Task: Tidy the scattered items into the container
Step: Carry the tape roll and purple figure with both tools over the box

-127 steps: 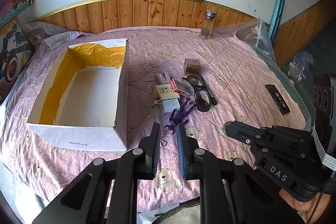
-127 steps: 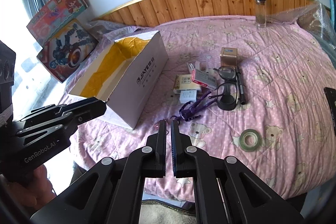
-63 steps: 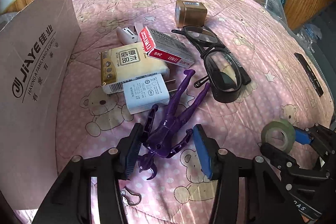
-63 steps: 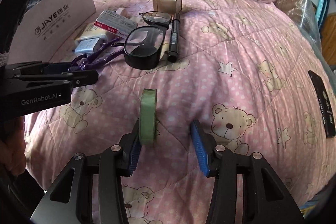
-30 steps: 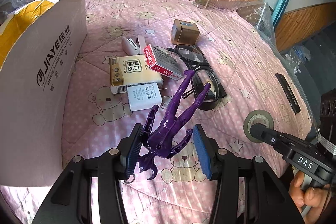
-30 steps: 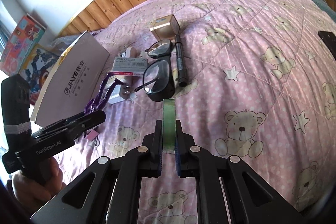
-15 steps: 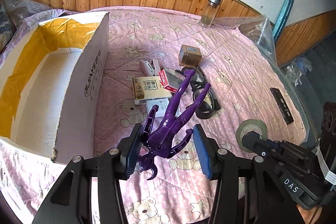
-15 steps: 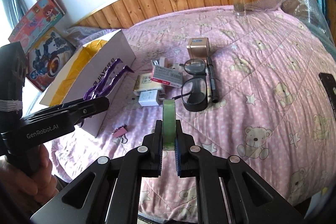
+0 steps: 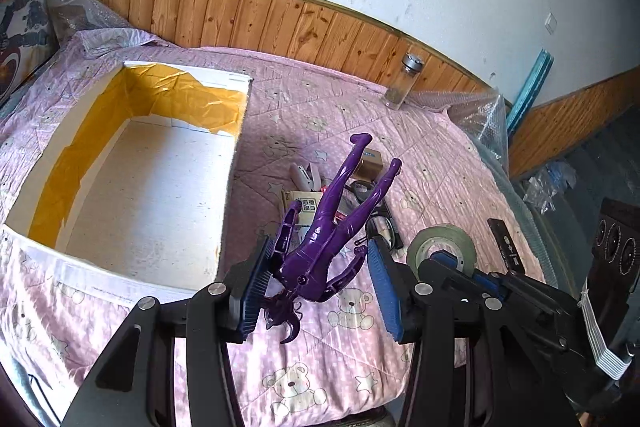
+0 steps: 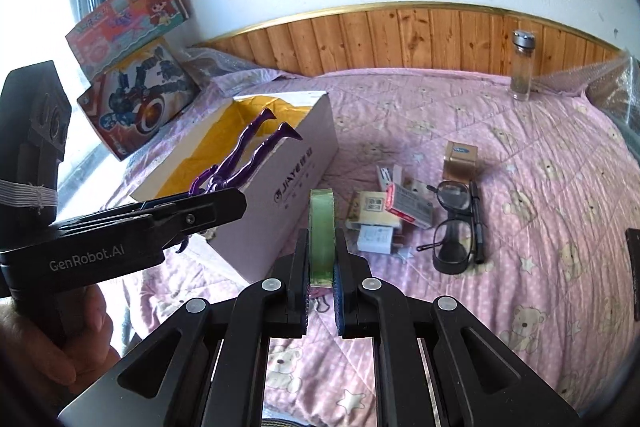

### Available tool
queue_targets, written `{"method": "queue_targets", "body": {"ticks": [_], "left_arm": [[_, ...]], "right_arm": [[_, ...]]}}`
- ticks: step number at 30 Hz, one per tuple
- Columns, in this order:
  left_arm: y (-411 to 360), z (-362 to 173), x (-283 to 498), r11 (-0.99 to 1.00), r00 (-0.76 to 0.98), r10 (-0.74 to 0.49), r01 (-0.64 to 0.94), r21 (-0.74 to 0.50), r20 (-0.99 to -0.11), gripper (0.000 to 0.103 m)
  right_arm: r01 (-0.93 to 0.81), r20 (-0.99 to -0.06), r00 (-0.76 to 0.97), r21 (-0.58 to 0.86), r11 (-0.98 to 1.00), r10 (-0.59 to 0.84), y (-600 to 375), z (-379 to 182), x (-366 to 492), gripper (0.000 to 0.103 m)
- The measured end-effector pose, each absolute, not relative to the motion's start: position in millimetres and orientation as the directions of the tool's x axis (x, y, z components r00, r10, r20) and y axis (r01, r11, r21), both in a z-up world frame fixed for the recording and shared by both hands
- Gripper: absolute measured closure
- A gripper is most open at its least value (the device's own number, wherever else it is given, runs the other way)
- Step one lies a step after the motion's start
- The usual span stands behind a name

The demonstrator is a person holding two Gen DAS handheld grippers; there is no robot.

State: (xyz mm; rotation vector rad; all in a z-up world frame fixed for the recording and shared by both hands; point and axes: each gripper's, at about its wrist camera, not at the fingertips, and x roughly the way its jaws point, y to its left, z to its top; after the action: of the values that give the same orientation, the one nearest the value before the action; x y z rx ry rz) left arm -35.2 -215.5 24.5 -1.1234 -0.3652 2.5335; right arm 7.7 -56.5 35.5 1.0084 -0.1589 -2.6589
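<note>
The white cardboard box (image 9: 236,163) sits open on the pink bedspread (image 10: 540,187), and everything else is placed around it. The left gripper (image 9: 318,291), its jaws partly closed, grips a purple toy figure (image 9: 328,239) by the torso in the air just right of the box's near corner, legs pointing away. The right gripper (image 10: 321,291), further right of the box, is nearly closed on a green tape roll (image 10: 321,239) held on edge, while the glasses (image 10: 454,227), small cartons (image 10: 408,207) and a pen (image 10: 477,223) lie scattered on the bedspread to the box's right.
</note>
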Motion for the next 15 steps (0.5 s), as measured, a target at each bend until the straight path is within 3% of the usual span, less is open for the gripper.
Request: {"method": "queue_targets", "body": {"ticks": [15], "left_arm": [[-301.4,57.9,-39.3,-0.890,-0.704,0.388,-0.120,-0.440,-0.594,0.053]], "right_arm": [[0.348,-0.633,-0.672,0.189,-0.918,-0.385,-131.1,62.8,-24.8,0.093]]}}
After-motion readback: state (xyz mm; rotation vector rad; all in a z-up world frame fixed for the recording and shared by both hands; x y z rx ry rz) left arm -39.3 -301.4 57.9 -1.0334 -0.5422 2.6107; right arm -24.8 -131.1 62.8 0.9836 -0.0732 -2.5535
